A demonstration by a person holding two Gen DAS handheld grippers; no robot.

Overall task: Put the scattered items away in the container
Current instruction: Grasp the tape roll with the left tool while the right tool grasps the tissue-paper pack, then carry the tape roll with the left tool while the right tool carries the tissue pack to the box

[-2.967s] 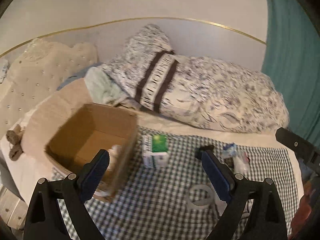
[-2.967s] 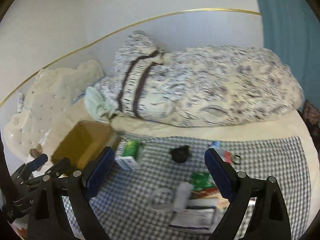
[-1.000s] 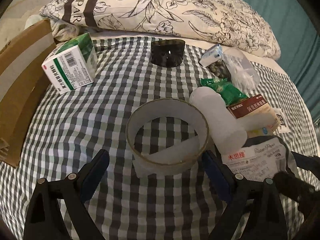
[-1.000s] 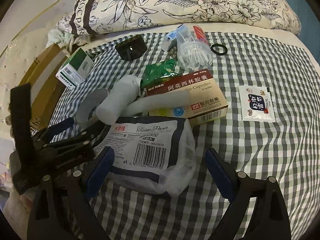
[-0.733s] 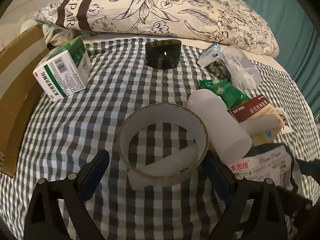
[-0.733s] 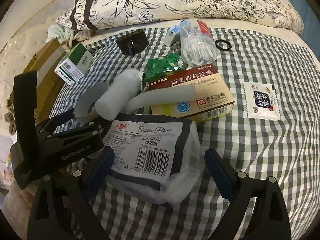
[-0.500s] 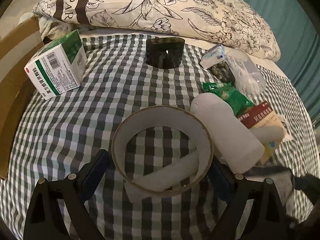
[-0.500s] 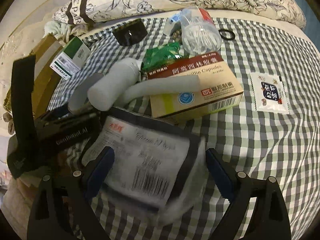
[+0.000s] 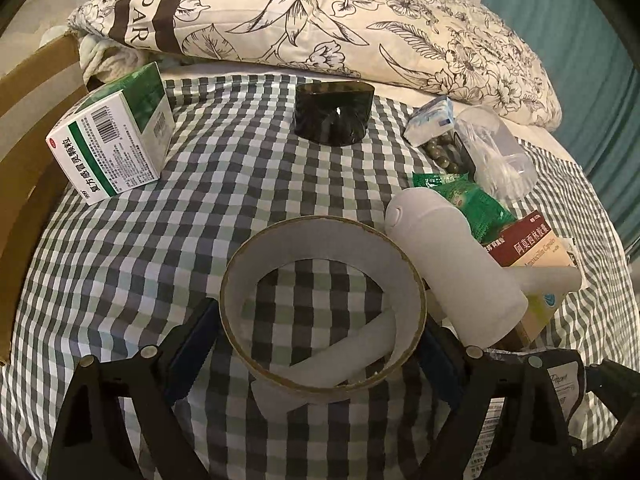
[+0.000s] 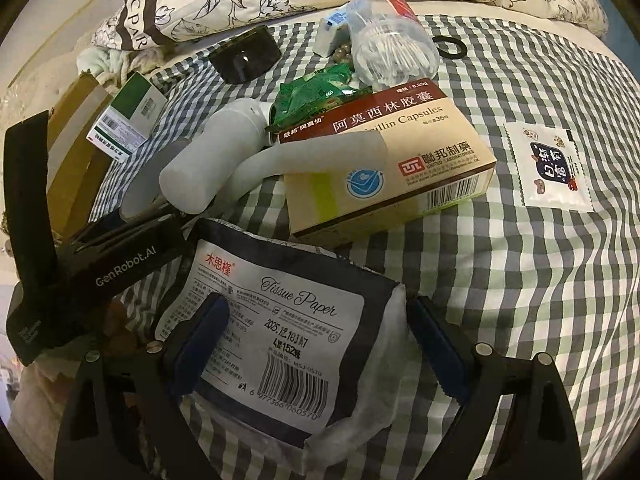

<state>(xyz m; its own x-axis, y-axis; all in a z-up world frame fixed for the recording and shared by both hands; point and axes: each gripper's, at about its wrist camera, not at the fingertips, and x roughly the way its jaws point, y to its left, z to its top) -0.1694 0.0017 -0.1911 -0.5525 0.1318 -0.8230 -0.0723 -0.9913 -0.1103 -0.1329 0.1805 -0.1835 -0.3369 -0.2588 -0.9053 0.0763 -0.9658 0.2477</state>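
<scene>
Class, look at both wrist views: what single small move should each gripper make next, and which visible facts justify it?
Probably finish closing. The left gripper straddles the tape roll, its jaws closing, pads not clearly pressing yet. The right gripper stands open astride the tissue pack, one pad lying over the label, the other beside the pack's edge. Both items look framed, so squeezing before lifting toward the cardboard box seems sensible.

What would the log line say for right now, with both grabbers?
left gripper: closing, fingers around tape roll | right gripper: open, straddling tissue pack | cardboard box: nothing placed yet
</scene>
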